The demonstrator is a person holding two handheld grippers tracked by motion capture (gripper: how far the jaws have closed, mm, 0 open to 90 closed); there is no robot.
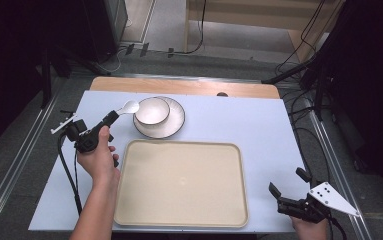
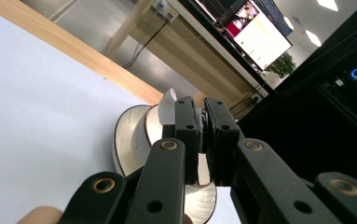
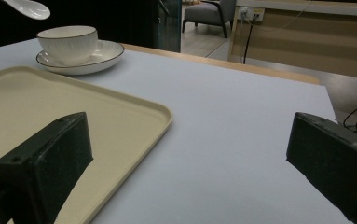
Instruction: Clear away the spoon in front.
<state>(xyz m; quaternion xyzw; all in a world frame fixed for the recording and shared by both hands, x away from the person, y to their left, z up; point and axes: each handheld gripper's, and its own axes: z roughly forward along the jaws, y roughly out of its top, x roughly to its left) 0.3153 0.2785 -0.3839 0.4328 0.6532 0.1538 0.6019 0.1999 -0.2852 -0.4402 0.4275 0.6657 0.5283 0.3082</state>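
- White and glossy, a ceramic soup spoon is held in the air by its handle, its oval scoop hanging just above the left rim of a bowl.
- Closed tight on that handle, the left gripper angles up and to the right from the person's left hand; in the left gripper view the two black jaws press together with the spoon's pale edge poking up beside them.
- Judging by its glazed look, the spoon is likely light, stiff and slippery, and would chip if dropped; the narrow handle looks like the sensible place to pinch, leaving the scoop free.
- Just under the scoop sits the bowl, white with a thin dark rim, resting on a matching plate at the far side of the table.
- Nearer the person lies a large beige tray, with nothing on it, close to the plate but apart from it.
- Everything rests on a pale blue table.
- At the near right corner, the right gripper rests low with its jaws spread wide and nothing between them, well apart from the spoon.
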